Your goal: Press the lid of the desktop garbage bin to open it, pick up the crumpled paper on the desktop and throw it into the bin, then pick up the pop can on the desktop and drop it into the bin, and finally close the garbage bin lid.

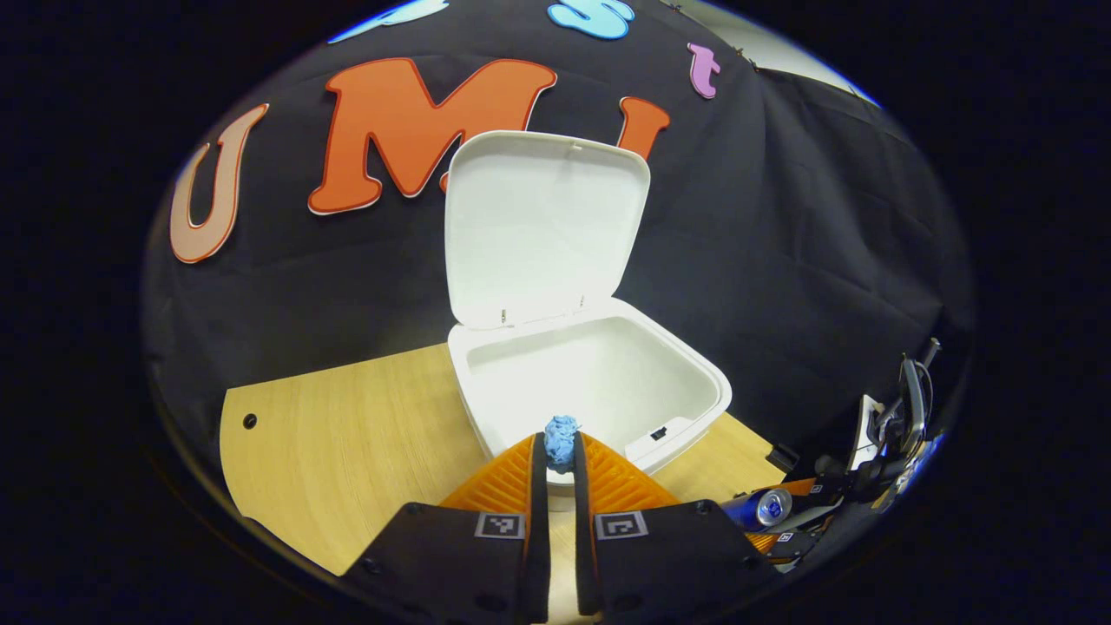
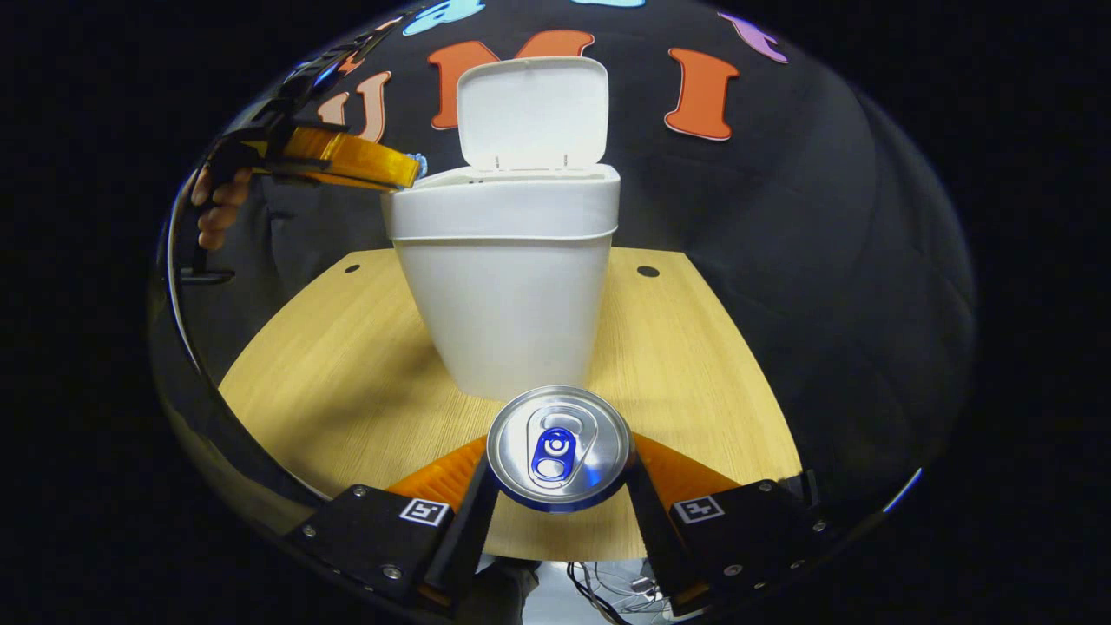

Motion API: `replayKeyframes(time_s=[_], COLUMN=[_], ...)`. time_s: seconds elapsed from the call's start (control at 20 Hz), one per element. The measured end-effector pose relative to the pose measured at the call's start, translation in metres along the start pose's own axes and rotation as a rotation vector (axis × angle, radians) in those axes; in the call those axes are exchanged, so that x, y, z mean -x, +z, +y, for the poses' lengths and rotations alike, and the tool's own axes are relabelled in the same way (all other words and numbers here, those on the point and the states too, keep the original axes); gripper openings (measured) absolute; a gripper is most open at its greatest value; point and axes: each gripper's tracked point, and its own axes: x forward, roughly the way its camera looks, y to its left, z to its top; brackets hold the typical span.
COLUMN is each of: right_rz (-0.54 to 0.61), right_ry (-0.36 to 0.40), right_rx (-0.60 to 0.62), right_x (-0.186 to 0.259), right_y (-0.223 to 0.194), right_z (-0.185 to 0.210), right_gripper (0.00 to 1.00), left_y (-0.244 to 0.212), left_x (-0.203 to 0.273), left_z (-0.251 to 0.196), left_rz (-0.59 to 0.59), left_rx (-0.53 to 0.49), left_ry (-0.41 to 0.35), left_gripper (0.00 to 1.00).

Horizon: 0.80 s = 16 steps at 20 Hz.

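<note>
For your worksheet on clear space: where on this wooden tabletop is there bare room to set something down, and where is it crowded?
Bare wood lies on both sides of the white bin, out to the tabletop edges. It is crowded in front of the bin, where the right gripper grips the pop can.

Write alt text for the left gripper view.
The left gripper pinches a crumpled blue paper ball just above the near rim of an open white bin, whose lid stands upright. The bin sits on a wooden tabletop; at lower right the other gripper holds a pop can.
</note>
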Motion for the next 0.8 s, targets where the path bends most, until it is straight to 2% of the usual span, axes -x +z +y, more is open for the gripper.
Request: replayKeyframes(time_s=[0.1, 0.15, 0.2, 0.3, 0.35, 0.5, 0.7, 0.75, 0.8], right_rz=[-0.022, -0.035, -0.058, -0.094, -0.113, -0.150, -0.206, -0.221, -0.232], right_ry=[-0.004, -0.005, -0.010, -0.015, -0.020, -0.037, -0.031, -0.027, -0.024], right_rx=[0.001, 0.008, 0.016, 0.029, 0.036, 0.049, 0.046, 0.050, 0.054], right_x=[0.004, 0.007, 0.011, 0.016, 0.020, 0.028, 0.042, 0.041, 0.042], right_y=[0.014, 0.024, 0.036, 0.057, 0.066, 0.095, 0.132, 0.141, 0.151], right_z=[-0.001, -0.002, -0.005, -0.008, -0.008, -0.009, -0.014, -0.015, -0.015], right_gripper=[0.79, 0.75, 0.79, 0.79, 0.79, 0.79, 0.79, 0.74, 0.74], left_y=[0.001, 0.000, 0.001, 0.001, 0.001, 0.004, 0.002, 0.001, -0.003], left_x=[0.003, 0.003, 0.005, 0.006, 0.005, 0.008, 0.009, 0.010, 0.012], left_z=[-0.003, -0.004, -0.004, -0.002, -0.002, -0.002, 0.011, 0.010, 0.013], left_rz=[0.000, -0.004, -0.008, -0.014, -0.022, -0.038, -0.050, -0.059, -0.057], left_rx=[-0.015, -0.025, -0.034, -0.047, -0.049, -0.051, -0.037, -0.018, -0.012], left_ry=[-0.013, -0.020, -0.027, -0.027, -0.025, -0.028, 0.006, -0.005, -0.003], left_gripper=[0.18, 0.20, 0.21, 0.27, 0.23, 0.35, 0.65, 0.71, 0.68])
